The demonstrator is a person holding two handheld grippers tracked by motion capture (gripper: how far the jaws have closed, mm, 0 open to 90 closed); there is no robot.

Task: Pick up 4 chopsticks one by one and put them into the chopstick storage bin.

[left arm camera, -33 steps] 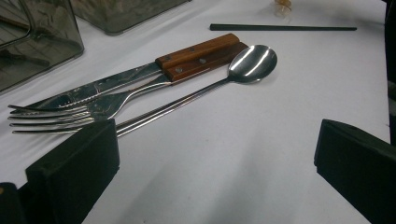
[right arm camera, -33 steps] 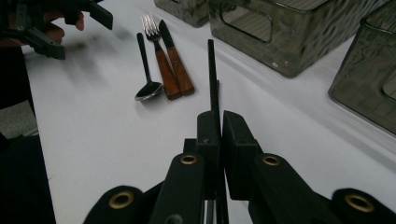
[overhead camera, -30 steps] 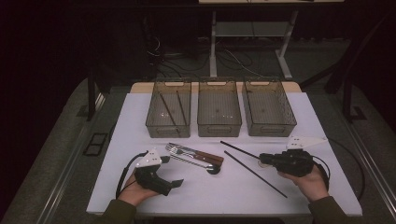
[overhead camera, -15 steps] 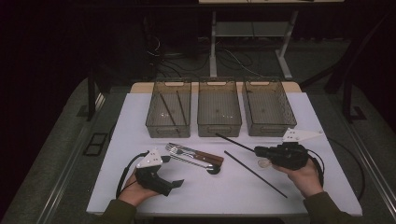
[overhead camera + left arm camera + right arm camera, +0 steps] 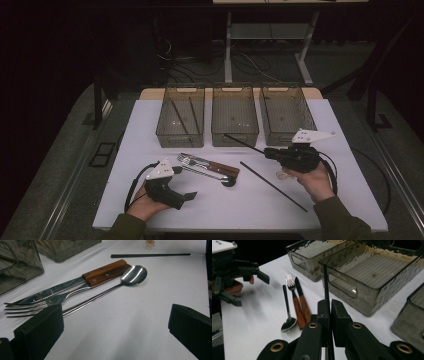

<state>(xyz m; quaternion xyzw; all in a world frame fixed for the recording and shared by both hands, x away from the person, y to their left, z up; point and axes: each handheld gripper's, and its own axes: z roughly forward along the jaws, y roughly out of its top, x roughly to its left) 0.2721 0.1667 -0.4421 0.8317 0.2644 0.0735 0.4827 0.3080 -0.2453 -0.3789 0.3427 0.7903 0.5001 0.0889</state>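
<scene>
The left gripper point(image 5: 187, 196) rested with jaws apart, left of the cutlery point(image 5: 207, 166). Right of the cutlery, the right gripper point(image 5: 268, 151) was clamped on a black chopstick point(image 5: 243, 143). Best kept level, tip aimed at the left bin point(image 5: 181, 122) holding two chopsticks.

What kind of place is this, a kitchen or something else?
Probably a lab or recording room, not a kitchen: a white table in a dark room holds three clear bins and loose cutlery, with cables across the floor behind.
</scene>
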